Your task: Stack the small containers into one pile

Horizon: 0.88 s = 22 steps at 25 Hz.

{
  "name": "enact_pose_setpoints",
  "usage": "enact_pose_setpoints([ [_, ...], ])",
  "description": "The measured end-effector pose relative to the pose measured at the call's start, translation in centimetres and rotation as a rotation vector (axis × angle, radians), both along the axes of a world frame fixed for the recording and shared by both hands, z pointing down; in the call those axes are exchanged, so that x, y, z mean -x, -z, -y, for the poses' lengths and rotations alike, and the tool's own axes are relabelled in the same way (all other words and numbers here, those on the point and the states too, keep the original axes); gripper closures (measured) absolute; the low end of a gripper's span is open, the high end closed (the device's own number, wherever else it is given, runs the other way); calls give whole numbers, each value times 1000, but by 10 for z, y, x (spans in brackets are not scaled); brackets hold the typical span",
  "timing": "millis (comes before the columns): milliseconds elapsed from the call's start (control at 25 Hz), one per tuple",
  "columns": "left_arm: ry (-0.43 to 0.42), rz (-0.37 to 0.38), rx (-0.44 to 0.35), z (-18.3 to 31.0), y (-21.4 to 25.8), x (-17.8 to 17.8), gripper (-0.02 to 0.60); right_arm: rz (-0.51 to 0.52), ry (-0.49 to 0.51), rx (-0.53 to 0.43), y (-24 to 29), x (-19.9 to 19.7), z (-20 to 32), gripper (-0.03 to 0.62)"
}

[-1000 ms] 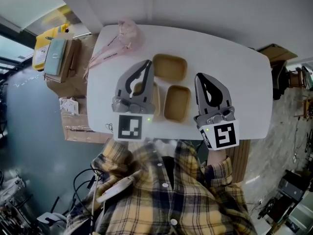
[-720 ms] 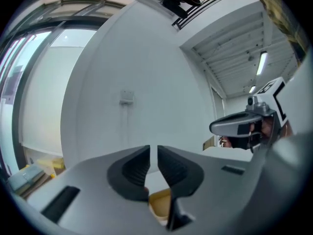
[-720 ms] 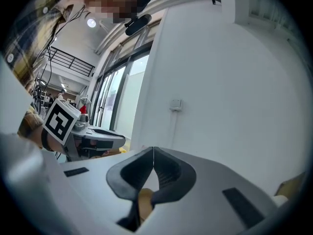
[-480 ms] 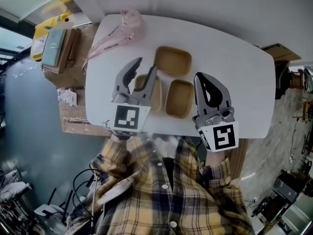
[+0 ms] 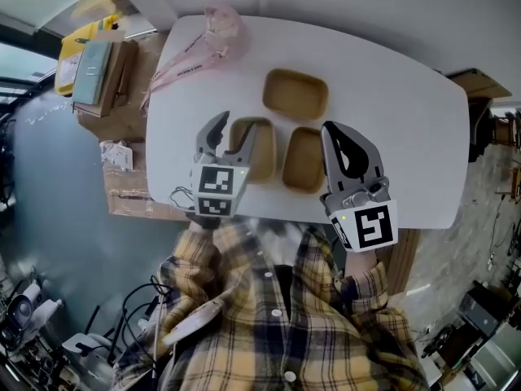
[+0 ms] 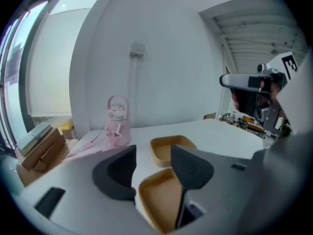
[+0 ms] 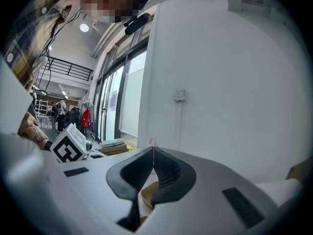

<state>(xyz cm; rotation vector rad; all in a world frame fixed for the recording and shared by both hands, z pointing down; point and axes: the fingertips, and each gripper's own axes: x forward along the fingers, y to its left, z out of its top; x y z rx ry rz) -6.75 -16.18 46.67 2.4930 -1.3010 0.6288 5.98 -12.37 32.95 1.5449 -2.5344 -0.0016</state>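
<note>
Three shallow tan containers sit apart on the white table (image 5: 391, 120): a far one (image 5: 295, 94), a near left one (image 5: 262, 155) and a near right one (image 5: 304, 159). My left gripper (image 5: 234, 129) is low over the near left container (image 6: 161, 199). Its jaws have just been opening and stand open, astride that container's left wall without pressing it. The far container (image 6: 171, 148) lies beyond. My right gripper (image 5: 330, 130) is shut and holds nothing, beside the near right container. In its own view the right gripper (image 7: 153, 152) hides most of a tan rim (image 7: 148, 195).
A pink bottle with a strap (image 5: 218, 32) (image 6: 116, 121) lies at the table's far left corner. Cardboard boxes and a yellow item (image 5: 89, 76) stand off the left edge. A white wall (image 6: 161, 48) rises behind the table. The person's plaid shirt (image 5: 285, 316) is at the near edge.
The left gripper has come down to the near left container and its jaws have gone from shut to wide open. The right gripper has stayed shut and hardly shifted.
</note>
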Motion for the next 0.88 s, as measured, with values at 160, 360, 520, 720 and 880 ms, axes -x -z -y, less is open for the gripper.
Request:
enact_pose_setpoints([
  [160,22,25,100,-4,-34,7,385,8,6,14,-6,2,1,577],
  [360,63,59,198,-8,-67,20,385,10,11,31,-15,1,2,579],
  [520,82,47,289,-10,-85,28,387,14,11,46,-25,1,2,579],
  [720,99,34,390,-18,-106,35,397,26,4,63,-33,-2,0,579],
  [880,98,23,440,-25,-116,34,404,-10,8,63,-35,-1,-3,579],
])
